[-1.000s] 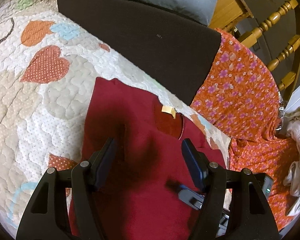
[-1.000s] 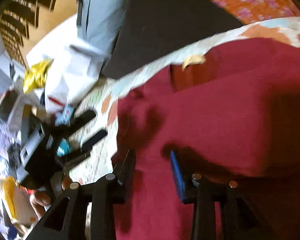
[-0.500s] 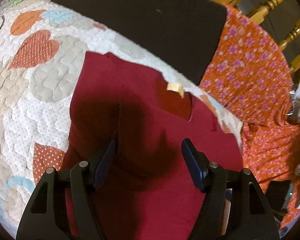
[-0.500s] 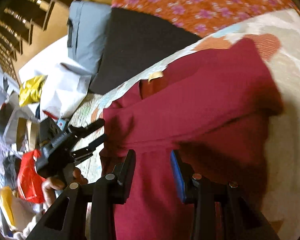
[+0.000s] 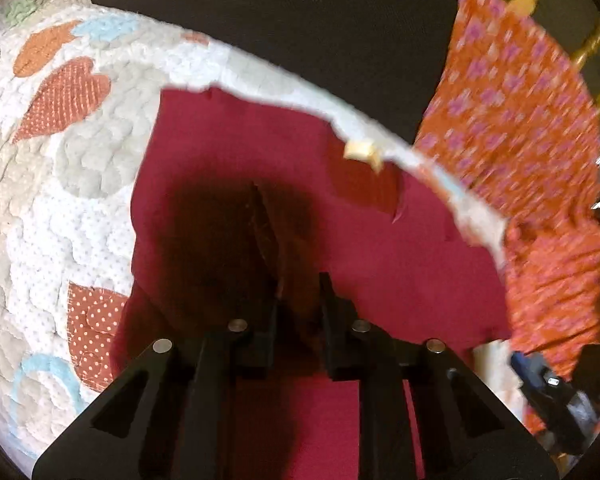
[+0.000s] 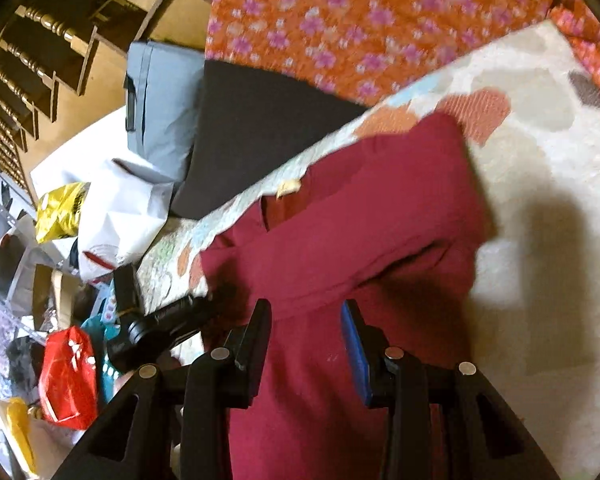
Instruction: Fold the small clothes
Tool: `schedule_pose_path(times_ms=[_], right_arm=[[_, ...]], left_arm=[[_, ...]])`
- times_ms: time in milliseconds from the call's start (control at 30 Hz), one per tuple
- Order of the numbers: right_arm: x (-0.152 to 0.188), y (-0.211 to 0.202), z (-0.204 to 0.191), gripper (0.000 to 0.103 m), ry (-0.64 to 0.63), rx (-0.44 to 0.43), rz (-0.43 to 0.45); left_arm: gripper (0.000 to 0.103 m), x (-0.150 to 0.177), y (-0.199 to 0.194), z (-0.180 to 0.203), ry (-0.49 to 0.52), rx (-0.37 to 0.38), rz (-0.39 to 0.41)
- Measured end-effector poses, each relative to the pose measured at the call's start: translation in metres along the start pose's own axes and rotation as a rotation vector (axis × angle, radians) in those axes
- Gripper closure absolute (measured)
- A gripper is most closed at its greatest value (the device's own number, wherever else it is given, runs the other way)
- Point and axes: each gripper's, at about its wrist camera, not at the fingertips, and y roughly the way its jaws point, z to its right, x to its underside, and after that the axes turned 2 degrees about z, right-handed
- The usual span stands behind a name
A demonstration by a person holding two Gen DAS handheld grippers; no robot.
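Left gripper (image 5: 298, 300) just clamped on a raised pleat of soft, limp maroon shirt (image 5: 380, 248) lying on the quilt (image 5: 60, 200); right gripper (image 6: 306, 320) slack over its hem; best pinched at edges.

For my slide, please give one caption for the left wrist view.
Left gripper pinches a raised fold of the dark red shirt lying on the heart-patterned quilt.
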Motion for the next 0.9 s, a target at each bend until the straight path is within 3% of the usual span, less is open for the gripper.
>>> schedule_pose_path(times_ms=[100, 200, 367, 467, 533, 600, 800, 900], right_arm=[[-0.015, -0.006, -0.001, 0.069, -0.046, 0.104, 0.037], [-0.03, -0.008, -0.002, 0.069, -0.08, 0.166, 0.065], [-0.045, 0.006, -0.01, 0.069, -0.141, 0.191, 0.08], [-0.047, 0.039, -0.012, 0.069, -0.207, 0.254, 0.033], [-0.044, 0.066, -0.007, 0.069, -0.28, 0.372, -0.023], [-0.038, 0.09, 0.005, 0.073, -0.351, 0.493, -0.081], [-0.042, 0.059, 0.01, 0.077, -0.359, 0.515, -0.038], [-0.036, 0.04, 0.008, 0.077, -0.35, 0.463, -0.017]], left_arm=[[0.088, -0.013, -0.03, 0.001, -0.016, 0.075, 0.075], [0.088, -0.025, -0.053, -0.009, -0.022, 0.063, 0.15], [0.088, -0.021, -0.036, -0.034, -0.079, 0.014, 0.066], [0.088, -0.011, -0.019, -0.028, -0.029, -0.099, 0.031], [0.088, -0.007, -0.012, -0.028, 0.013, -0.17, 0.028], [0.088, -0.005, -0.007, -0.032, -0.003, -0.169, 0.006], [0.088, -0.001, -0.011, -0.033, 0.011, -0.187, 0.004], [0.088, 0.002, -0.009, -0.031, 0.021, -0.202, 0.007]])
